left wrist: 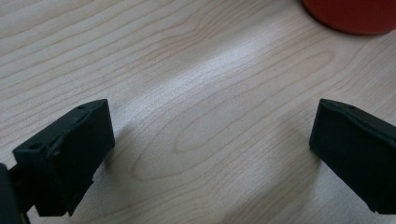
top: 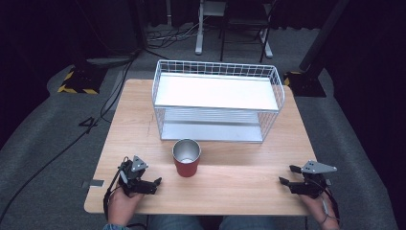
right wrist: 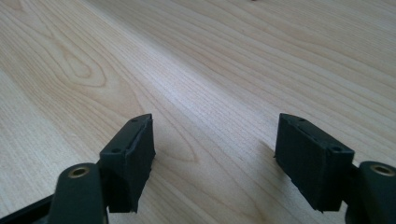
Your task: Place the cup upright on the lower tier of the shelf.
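Note:
A red cup point(top: 186, 159) with a shiny metal inside stands upright near the middle of the wooden table point(top: 239, 184). My left gripper point(top: 152, 178) rests low at the front left, pointing toward the cup, a short way left of it. In the left gripper view the left gripper point(left wrist: 212, 123) has its jaws wide apart over bare wood, and the cup's red base point(left wrist: 355, 16) shows at the top right. At the front right, my right gripper point(top: 287, 174) lies open too. The right gripper point(right wrist: 215, 133) has only wood between its jaws.
A white wire rack point(top: 218, 100) with two shelves stands at the back of the table, just behind the cup. Cables point(top: 62, 148) run over the grey floor at the left. Stand legs point(top: 198, 33) rise beyond the table.

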